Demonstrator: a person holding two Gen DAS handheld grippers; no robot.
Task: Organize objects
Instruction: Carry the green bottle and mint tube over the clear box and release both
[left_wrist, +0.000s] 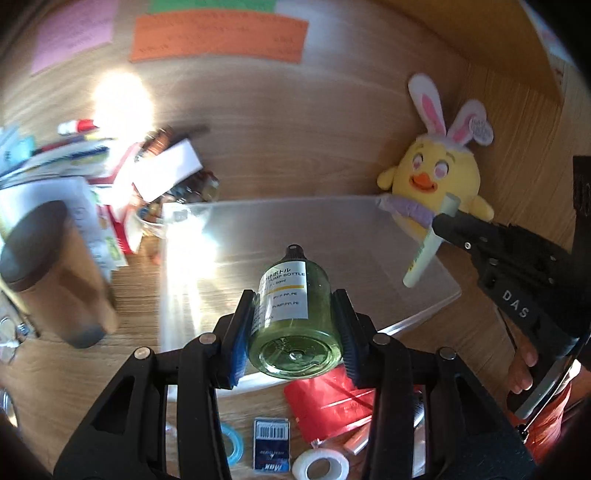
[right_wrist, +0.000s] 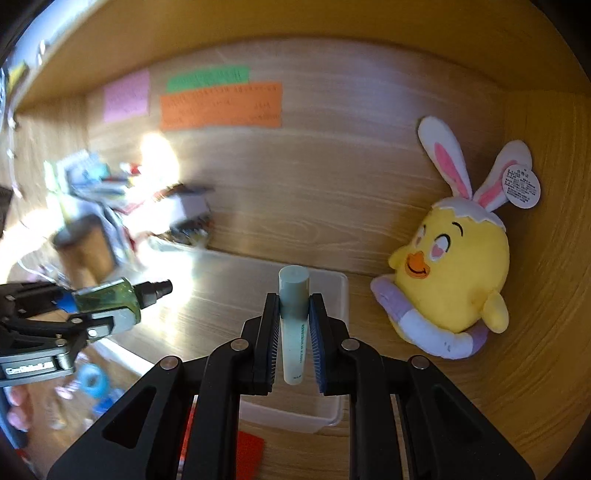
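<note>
Green pump bottle (left_wrist: 295, 317) sits pinched btwn the blue pads of the left gripper (left_wrist: 295, 332), base toward the lens, black nozzle pointing fwd, held over the clear plastic bin (left_wrist: 369, 229). Right gripper (right_wrist: 294, 332) is clamped on a pale mint tube (right_wrist: 293, 317), cap end fwd, also above that bin's far end. Seen from the left cam, the right gripper (left_wrist: 443, 221) comes in from the right w/ the tube (left_wrist: 428, 247) slanting down. Yellow chick plush (right_wrist: 458, 273) (bunny ears, paper tag) leans on the wood wall just right of and beyond the tube. Below the left tool: red pouch (left_wrist: 325, 402), white tape roll (left_wrist: 320, 466), blue tape roll (left_wrist: 232, 443), small barcode box (left_wrist: 271, 443). Left of it, blurred clutter & a brown cup (left_wrist: 55, 273)
</note>
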